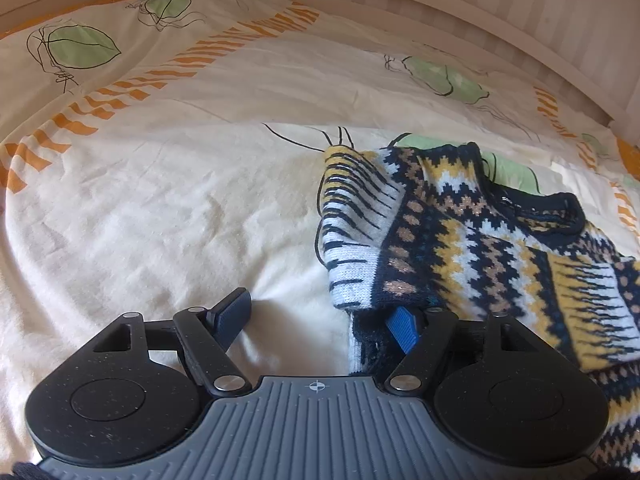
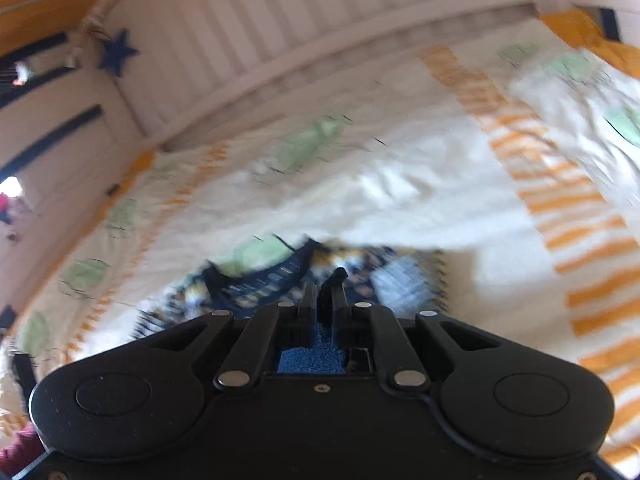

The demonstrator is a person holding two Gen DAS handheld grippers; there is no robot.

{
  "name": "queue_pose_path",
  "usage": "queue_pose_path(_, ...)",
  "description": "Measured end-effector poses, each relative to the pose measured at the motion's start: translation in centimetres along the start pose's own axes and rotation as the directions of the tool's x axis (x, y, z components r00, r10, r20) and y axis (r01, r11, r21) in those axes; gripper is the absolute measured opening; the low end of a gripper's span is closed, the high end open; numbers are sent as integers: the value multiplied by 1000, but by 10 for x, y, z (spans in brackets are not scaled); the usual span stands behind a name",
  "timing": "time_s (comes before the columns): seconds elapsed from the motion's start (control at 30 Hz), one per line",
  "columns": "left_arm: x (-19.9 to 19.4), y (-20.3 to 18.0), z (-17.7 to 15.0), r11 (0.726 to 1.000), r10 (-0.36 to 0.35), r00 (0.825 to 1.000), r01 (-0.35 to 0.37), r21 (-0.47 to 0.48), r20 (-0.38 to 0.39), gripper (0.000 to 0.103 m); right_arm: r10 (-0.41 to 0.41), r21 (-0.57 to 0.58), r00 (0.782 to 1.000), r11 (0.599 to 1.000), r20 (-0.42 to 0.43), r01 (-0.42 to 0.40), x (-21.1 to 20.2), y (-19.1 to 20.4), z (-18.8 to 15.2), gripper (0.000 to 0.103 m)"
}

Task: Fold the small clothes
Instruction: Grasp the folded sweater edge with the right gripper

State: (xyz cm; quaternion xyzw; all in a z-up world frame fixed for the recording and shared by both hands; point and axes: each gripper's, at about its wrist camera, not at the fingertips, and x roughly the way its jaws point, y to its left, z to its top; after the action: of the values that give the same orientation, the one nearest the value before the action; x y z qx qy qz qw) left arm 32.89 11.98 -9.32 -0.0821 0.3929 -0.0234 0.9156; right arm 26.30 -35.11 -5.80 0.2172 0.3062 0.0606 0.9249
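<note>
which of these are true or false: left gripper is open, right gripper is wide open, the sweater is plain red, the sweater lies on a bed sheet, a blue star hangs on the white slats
1. The left gripper is open: true; its fingers stand wide apart.
2. The right gripper is wide open: false; its fingers are nearly together, though blur hides whether they pinch fabric.
3. The sweater is plain red: false; it is patterned in navy, yellow and white.
4. The sweater lies on a bed sheet: true.
5. A blue star hangs on the white slats: true.

sweater [image 1: 460, 232] — cut off right | right view blurred — grip perhaps unclear
</note>
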Motion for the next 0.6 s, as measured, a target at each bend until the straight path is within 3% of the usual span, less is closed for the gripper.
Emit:
queue_pose_path(0.3,-6,15,1,998,5,1000,-6,-57,-11,71,-58,40,996,997,-66,61,14,-24,-22,13)
queue_pose_path(0.47,-14,38,5,982,77,997,-78,-173,-13,71,-65,50,994,996,-83,70,18,-28,-29,14)
queue_pose_path(0.6,-25,49,13,963,122,992,-110,-245,35,71,-62,54,995,996,-77,67,18,-30,-32,15)
